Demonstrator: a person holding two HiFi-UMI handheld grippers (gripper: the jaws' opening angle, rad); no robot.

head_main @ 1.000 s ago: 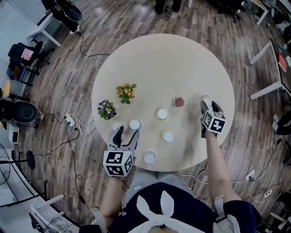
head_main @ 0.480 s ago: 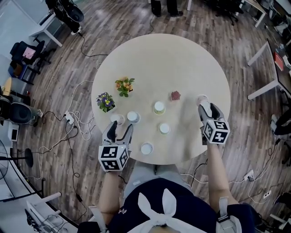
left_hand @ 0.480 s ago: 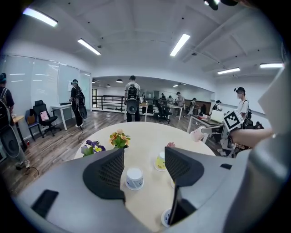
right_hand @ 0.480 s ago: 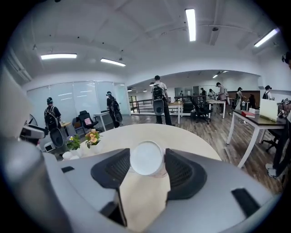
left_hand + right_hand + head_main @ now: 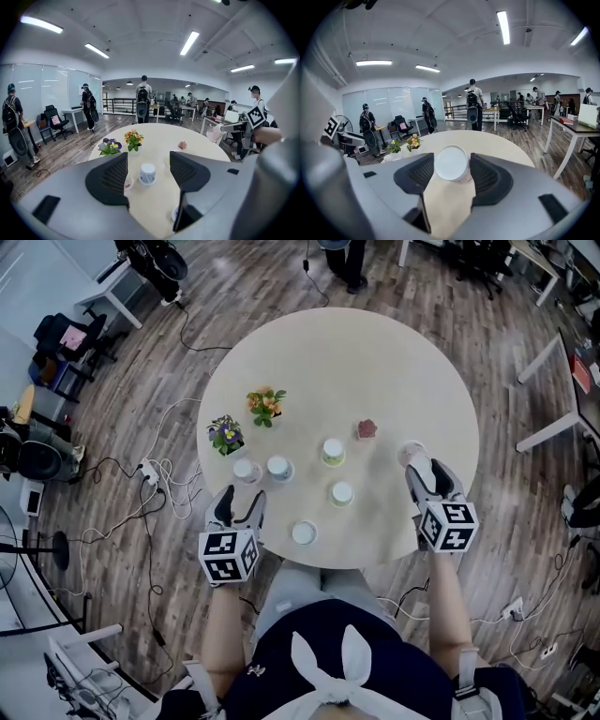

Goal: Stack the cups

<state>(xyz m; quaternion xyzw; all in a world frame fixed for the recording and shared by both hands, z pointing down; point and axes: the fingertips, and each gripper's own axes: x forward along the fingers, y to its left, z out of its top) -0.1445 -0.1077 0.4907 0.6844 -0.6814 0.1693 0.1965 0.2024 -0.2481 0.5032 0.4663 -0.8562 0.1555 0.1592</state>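
Note:
Several white paper cups stand upside down on the round table (image 5: 356,362): two side by side (image 5: 244,470) (image 5: 278,468), one by the middle (image 5: 333,451), one nearer (image 5: 342,493), and one by the near edge (image 5: 303,533). My right gripper (image 5: 417,470) is shut on a pinkish cup (image 5: 411,454), held off the table at its right side. In the right gripper view this cup (image 5: 451,163) shows its white base between the jaws. My left gripper (image 5: 237,507) is open and empty, just short of the two left cups; one cup (image 5: 147,173) lies ahead between its jaws.
Two small flower pots (image 5: 266,405) (image 5: 225,435) stand at the table's left, and a small pink flower (image 5: 367,429) right of the middle. Cables and a power strip (image 5: 148,468) lie on the wood floor at the left. People stand at desks in the background.
My right gripper has lifted the pinkish cup off the table and drawn it slightly back. My left gripper has pulled back from the two left cups toward the table's near left edge.

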